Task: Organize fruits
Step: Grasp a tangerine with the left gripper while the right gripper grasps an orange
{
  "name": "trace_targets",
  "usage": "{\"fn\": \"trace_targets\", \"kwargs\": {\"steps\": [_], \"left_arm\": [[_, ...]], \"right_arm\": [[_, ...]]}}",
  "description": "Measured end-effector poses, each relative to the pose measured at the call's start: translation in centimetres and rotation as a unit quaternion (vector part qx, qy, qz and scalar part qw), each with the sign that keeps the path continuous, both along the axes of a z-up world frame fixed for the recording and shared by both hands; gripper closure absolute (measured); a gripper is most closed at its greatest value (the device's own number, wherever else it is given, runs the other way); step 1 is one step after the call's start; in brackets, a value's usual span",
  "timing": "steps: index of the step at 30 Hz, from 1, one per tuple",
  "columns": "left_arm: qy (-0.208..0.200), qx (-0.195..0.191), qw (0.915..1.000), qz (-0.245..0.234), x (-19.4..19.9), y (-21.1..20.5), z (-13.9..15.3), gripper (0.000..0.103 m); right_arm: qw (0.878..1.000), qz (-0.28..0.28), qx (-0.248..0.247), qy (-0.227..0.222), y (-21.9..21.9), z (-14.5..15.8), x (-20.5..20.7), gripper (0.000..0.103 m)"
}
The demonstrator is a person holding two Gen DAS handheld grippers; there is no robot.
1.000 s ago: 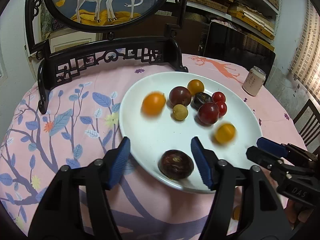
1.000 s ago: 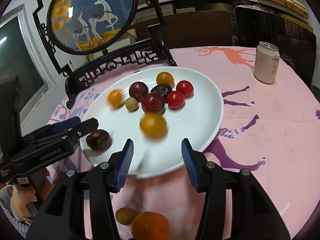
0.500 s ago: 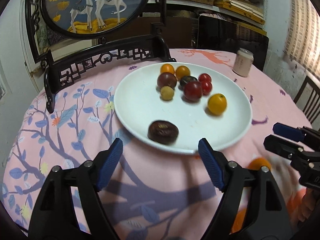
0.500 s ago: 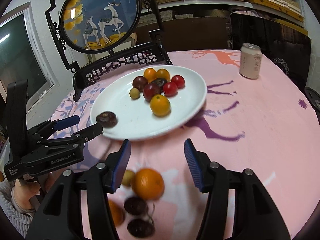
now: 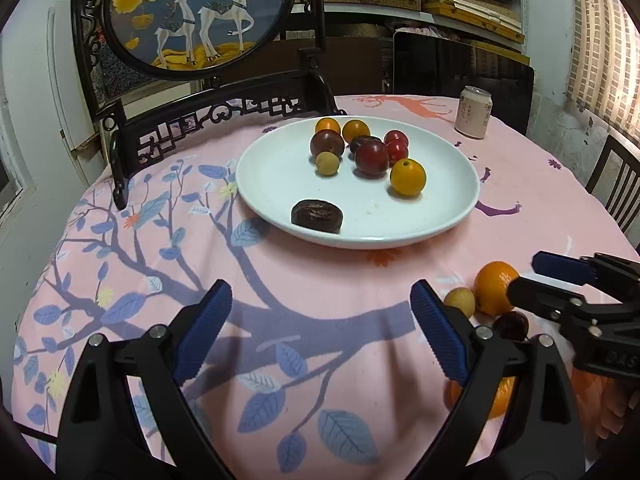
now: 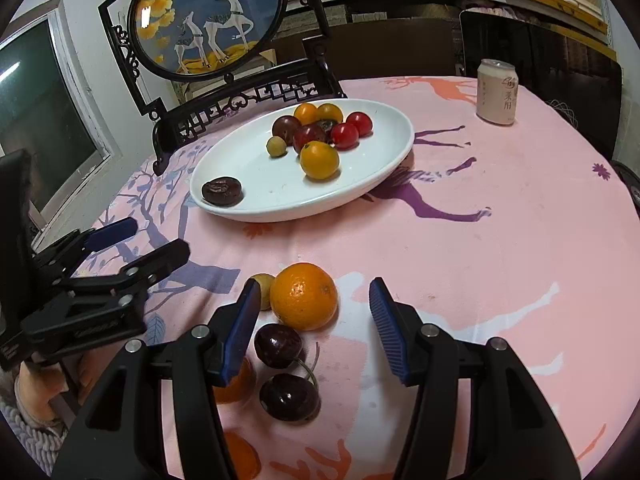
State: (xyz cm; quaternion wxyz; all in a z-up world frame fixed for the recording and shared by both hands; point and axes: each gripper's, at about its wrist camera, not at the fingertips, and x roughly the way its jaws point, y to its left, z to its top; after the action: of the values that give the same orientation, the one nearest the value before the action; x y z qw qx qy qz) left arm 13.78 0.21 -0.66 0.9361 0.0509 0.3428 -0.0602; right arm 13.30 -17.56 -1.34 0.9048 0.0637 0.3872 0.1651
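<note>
A white plate (image 5: 280,184) (image 6: 372,172) holds several fruits: a dark wrinkled fruit (image 5: 317,216) (image 6: 222,191) near its front rim, a yellow-orange fruit (image 5: 408,177) (image 6: 319,159), plums, red tomatoes and a small green one. Loose on the pink cloth lie an orange (image 6: 303,296) (image 5: 494,288), a small yellow-green fruit (image 6: 265,285) (image 5: 460,302) and two dark cherries (image 6: 278,345). My left gripper (image 5: 320,332) is open and empty above the cloth before the plate. My right gripper (image 6: 312,328) is open, its fingers either side of the orange and cherries.
A pale drink can (image 5: 474,112) (image 6: 497,92) stands at the table's far right. A black carved stand with a round deer picture (image 5: 200,16) (image 6: 208,20) stands behind the plate. More orange fruit (image 6: 236,452) lies at the near edge. A chair (image 5: 616,184) is at right.
Both grippers have pulled back from the plate toward the near table edge. The loose orange and cherries now lie between the right gripper's fingers. The rolling fruit on the plate has settled.
</note>
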Motion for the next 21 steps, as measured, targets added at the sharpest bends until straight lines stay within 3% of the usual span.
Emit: {"fn": "trace_targets", "kwargs": {"steps": [5,8,12,16,21], "left_arm": [[-0.001,-0.002,1.0000,-0.001,-0.6,0.0,0.1,0.009],[0.000,-0.006,1.0000,-0.003,-0.9,0.1,0.1,0.009],[-0.001,-0.008,0.9999,-0.013,-1.5,-0.2,0.3,0.009],[-0.002,0.006,0.9995,-0.032,-2.4,-1.2,0.1,0.009],[-0.005,0.027,0.9983,-0.051,-3.3,-2.5,-0.1,0.008]], "right_arm": [[1.000,-0.008,-0.006,0.011,-0.5,-0.6,0.7,0.046],[0.997,-0.070,-0.011,-0.016,-2.8,0.7,0.5,0.046],[0.997,-0.073,0.031,-0.004,-4.6,0.9,0.6,0.046],[0.999,-0.048,0.001,0.004,-2.8,0.2,0.8,0.046],[0.997,-0.069,-0.032,0.000,-2.9,-0.3,1.2,0.046]]}}
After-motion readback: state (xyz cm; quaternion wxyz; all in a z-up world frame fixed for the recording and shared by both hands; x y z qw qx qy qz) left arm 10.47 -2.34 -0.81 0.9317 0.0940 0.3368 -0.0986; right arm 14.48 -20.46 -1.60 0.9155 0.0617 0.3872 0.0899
